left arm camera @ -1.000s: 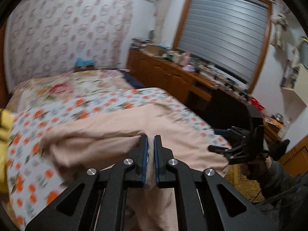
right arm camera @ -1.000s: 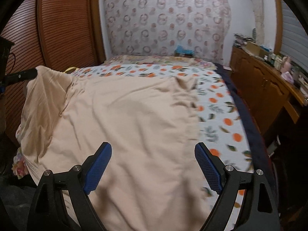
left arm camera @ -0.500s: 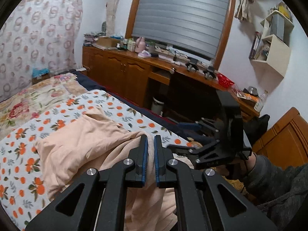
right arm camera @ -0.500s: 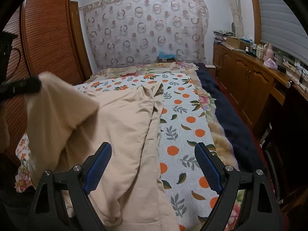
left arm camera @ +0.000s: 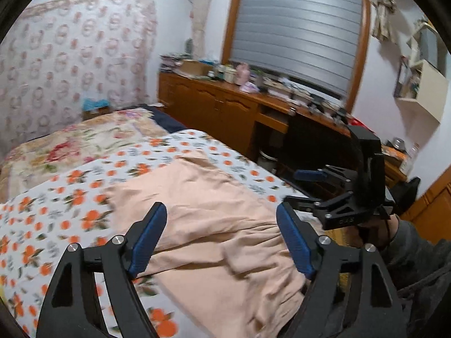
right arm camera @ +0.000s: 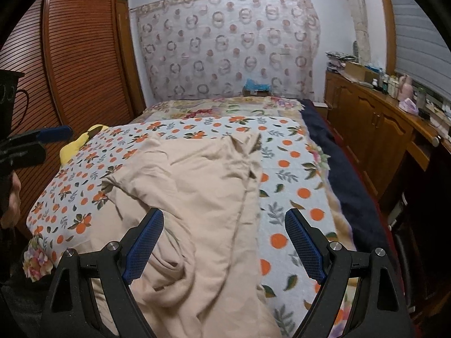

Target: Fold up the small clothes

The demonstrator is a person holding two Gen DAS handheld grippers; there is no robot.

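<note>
Peach cotton garment lying rumpled, partly folded over, centre-bottom of both views on orange-print white bedspread. Left gripper w/ blue pads: jaws opening, nothing pinched, cloth below the gap. Right gripper: jaws wide apart, nothing betw., hovering above cloth; also seen right-centre of left view. Yellow fabric item at left edge of bed.

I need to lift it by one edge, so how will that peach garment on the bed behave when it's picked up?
The peach garment looks thin and creased, so it will likely droop and bunch. It is probably light. Its bunched folds near the right gripper may slip apart.
</note>
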